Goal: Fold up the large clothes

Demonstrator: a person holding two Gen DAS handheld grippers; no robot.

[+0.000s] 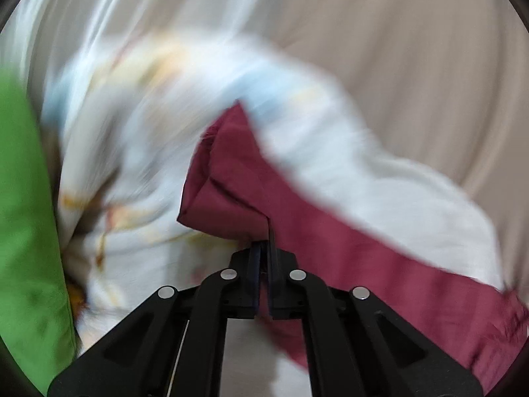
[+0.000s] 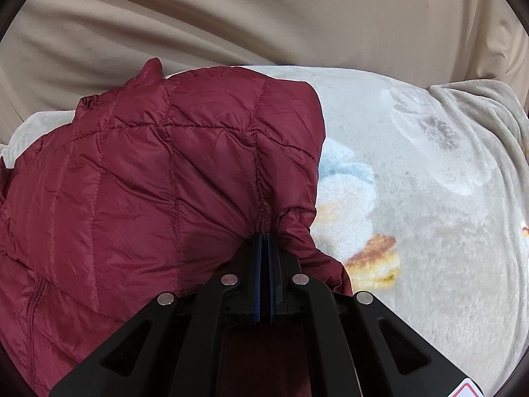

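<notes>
A cream printed blanket (image 2: 413,198) fills the right of the frame, spread over a tan sheet (image 2: 264,16). On it the maroon quilted jacket (image 2: 165,165) is spread up and leftward from the right gripper (image 2: 264,236), whose fingers are clamped on its hem. A thinner jacket fold is pinched by the left gripper (image 1: 263,244). No containers are seen.

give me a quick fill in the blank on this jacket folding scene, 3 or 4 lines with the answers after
1. The quilted jacket being folded is dark ____ in colour.
2. The right gripper is ____ on a fold of the jacket.
3. The jacket lies on a pale fleece ____ printed with blue and orange shapes.
4. In the left wrist view, the left gripper pinches the jacket, and the cloth at the left edge is ____.

Missing words: red; shut; blanket; green
</notes>
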